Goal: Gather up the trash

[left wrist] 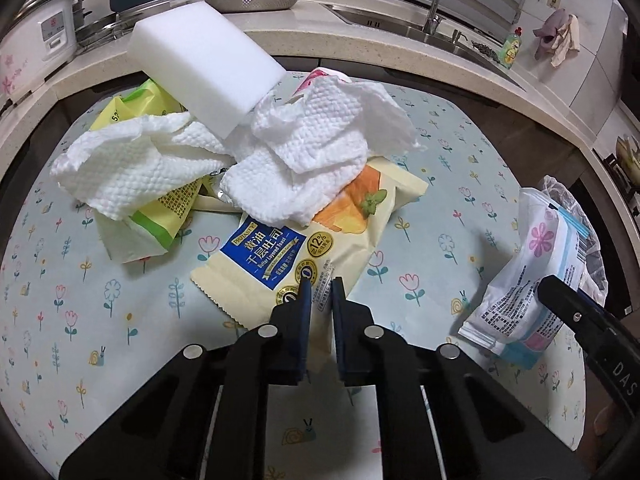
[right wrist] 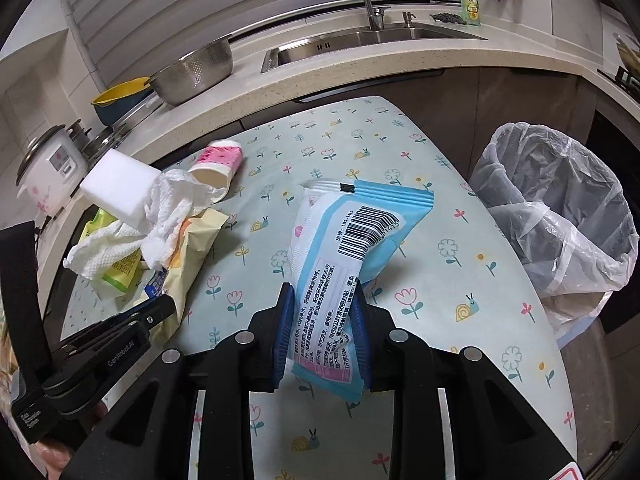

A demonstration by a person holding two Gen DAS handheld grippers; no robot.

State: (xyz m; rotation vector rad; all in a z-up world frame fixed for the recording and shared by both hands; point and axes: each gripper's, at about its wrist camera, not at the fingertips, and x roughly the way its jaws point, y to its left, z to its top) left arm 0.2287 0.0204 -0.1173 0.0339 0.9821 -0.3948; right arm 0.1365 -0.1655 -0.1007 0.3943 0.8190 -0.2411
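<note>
A cream and blue toast wrapper (left wrist: pixel 280 256) lies on the flowered tablecloth (left wrist: pixel 440 140), its near end pinched between the narrow-set fingers of my left gripper (left wrist: pixel 320 284). Crumpled paper towels (left wrist: pixel 304 152) cover its far end. A white sponge block (left wrist: pixel 208 60) sits on them, a yellow-green wrapper (left wrist: pixel 160 216) lies underneath, and a pink paper cup (right wrist: pixel 220 164) lies on its side behind. My right gripper (right wrist: pixel 322 288) is shut on a blue and white wipes packet (right wrist: pixel 360 232), held above the cloth. The bin lined with a clear bag (right wrist: pixel 560 216) stands off the table's right edge.
Behind the table runs a counter with a sink (right wrist: pixel 360 40), a steel colander (right wrist: pixel 192 72), a yellow and blue bowl (right wrist: pixel 120 98) and a rice cooker (right wrist: pixel 52 168). A green soap bottle (right wrist: pixel 472 4) stands by the tap.
</note>
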